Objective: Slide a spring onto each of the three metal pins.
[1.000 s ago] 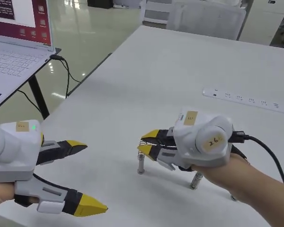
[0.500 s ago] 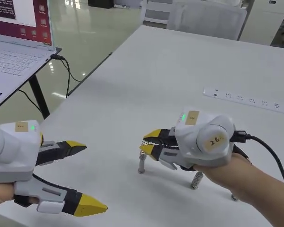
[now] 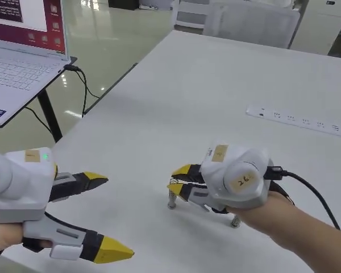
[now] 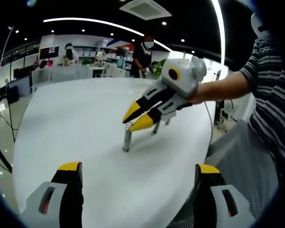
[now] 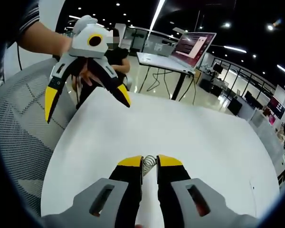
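White surface in a bright open office, and a laptop sits on its stand up at ten o'clock in the head view. Down at seven o'clock hangs the left gripper, fingers spread wide, nothing between them. Moving to centre: the first pin stands upright, and the right gripper is on top of it, fingers narrow, pinching a spring at the pin's upper end. At five o'clock, under that hand, a second pin stands with coils already on it. A power strip lies out at two o'clock.

That spring looks light, thin-wired and bouncy, so too hard a squeeze would likely crush it or shoot it away. Best hold, I'd say, is a soft pinch across the coils' sides, keeping the bore in line with the pin.
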